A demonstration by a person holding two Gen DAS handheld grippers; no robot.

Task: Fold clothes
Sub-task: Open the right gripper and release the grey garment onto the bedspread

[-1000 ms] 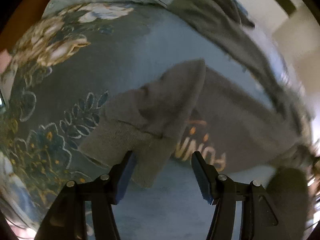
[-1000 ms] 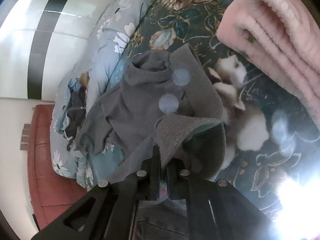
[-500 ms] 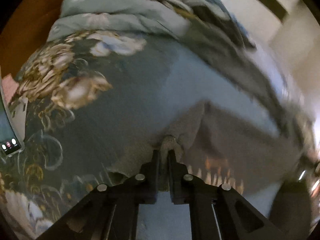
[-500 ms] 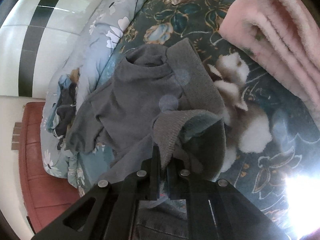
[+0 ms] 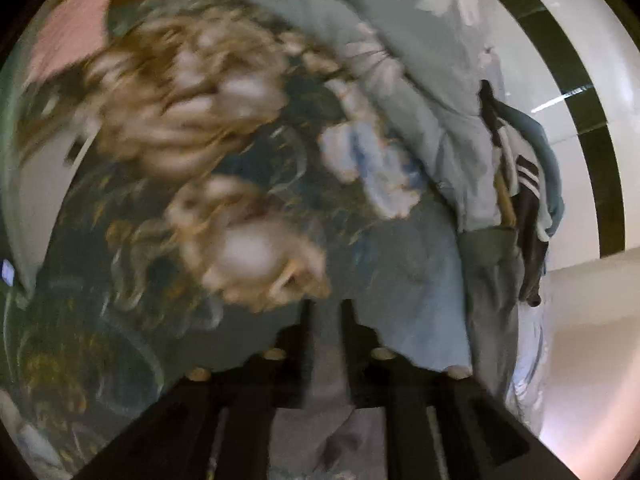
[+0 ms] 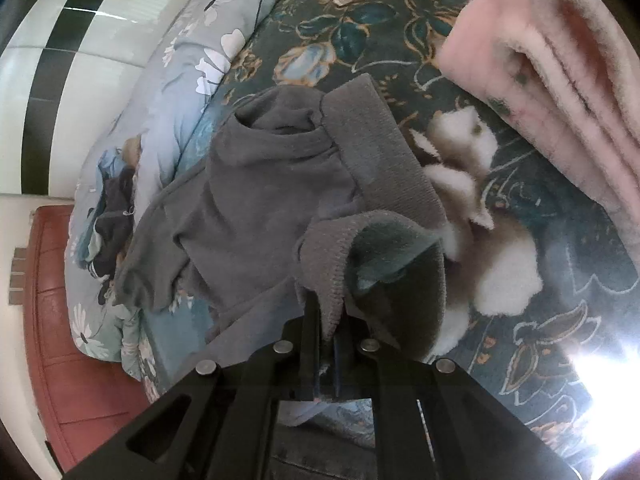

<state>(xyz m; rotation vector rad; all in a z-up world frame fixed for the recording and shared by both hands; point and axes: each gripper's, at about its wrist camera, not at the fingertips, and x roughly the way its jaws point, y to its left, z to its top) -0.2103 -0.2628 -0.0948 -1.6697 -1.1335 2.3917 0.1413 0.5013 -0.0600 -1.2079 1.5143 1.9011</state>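
Right wrist view: the largest thing is the floral bedspread (image 6: 360, 32), dark teal with tan and white blooms, filling most of the frame. A light blue flowered quilt (image 6: 188, 80) is bunched along its left edge, and beyond it stand a striped wall and a red-brown bed frame (image 6: 60, 320). At the upper right lies a folded pink fleece blanket (image 6: 560, 92). The grey sweatshirt (image 6: 272, 184) lies crumpled in the middle of the bedspread, its ribbed hem turned up and curling toward the camera. A small heap of dark clothes (image 6: 114, 224) rests on the quilt at the left. The right gripper (image 6: 330, 332) is closed tight, its jaws pinching the ribbed edge of the sweatshirt and lifting it off the bed.

In the left wrist view everything is smeared by motion. The bedspread (image 5: 160, 240) and quilt (image 5: 420, 60) show again, with the dark clothes (image 5: 528, 208) at the right. The left gripper (image 5: 326, 320) has a strip of grey fabric (image 5: 332, 360) between its jaws, which have just been opening; the blur hides whether the pads still press on it
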